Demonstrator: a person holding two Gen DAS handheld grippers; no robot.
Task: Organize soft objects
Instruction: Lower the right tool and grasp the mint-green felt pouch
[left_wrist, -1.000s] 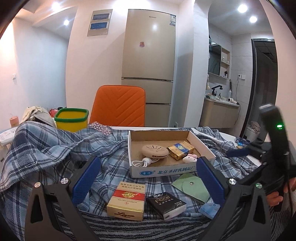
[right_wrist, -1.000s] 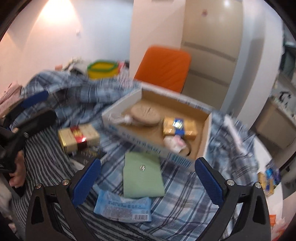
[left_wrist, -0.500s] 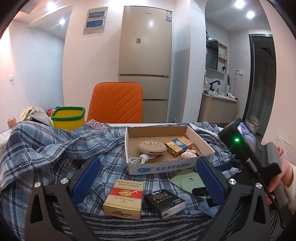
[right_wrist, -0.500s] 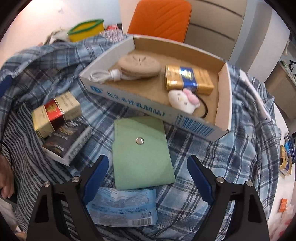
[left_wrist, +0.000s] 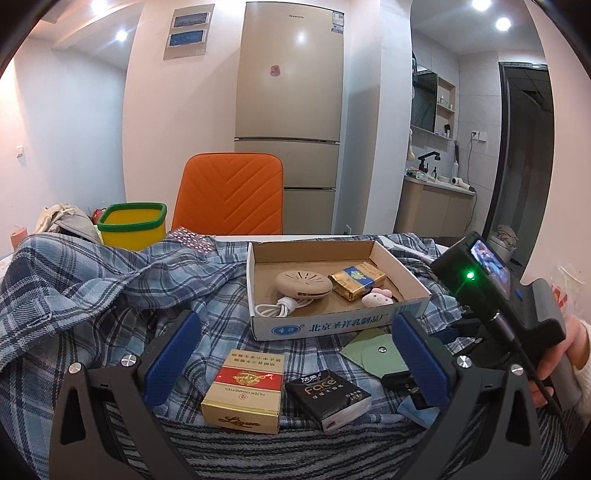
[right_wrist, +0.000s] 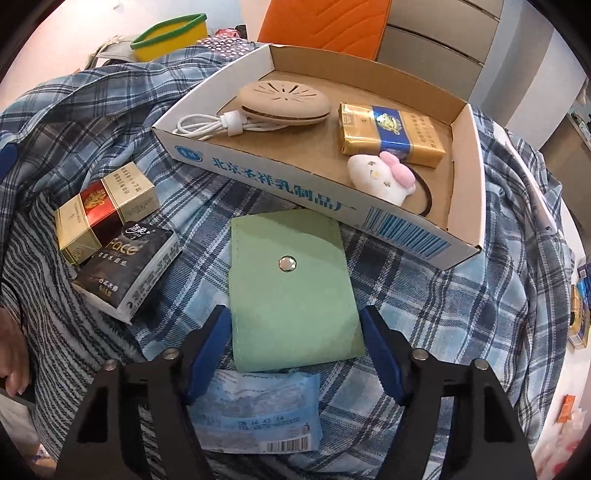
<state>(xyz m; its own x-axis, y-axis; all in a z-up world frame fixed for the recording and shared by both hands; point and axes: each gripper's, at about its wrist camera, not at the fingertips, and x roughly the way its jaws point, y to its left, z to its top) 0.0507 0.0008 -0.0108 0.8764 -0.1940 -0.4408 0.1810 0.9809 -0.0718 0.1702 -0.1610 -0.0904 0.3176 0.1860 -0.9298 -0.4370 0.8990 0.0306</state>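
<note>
A green snap pouch lies flat on the plaid cloth in front of a shallow cardboard box. My right gripper is open and low, its blue pads on either side of the pouch's near end. A blue tissue pack lies under the gripper. The pouch also shows in the left wrist view, beside the box. My left gripper is open and empty above a gold-red carton and a black tissue pack.
The box holds a beige hand warmer with cable, a gold-blue pack and a plush hair tie. A yellow bin and an orange chair stand behind the table. Small items lie at the right edge.
My right gripper has come down and forward onto the green pouch, its jaws narrowing around it. The left gripper has barely moved.
</note>
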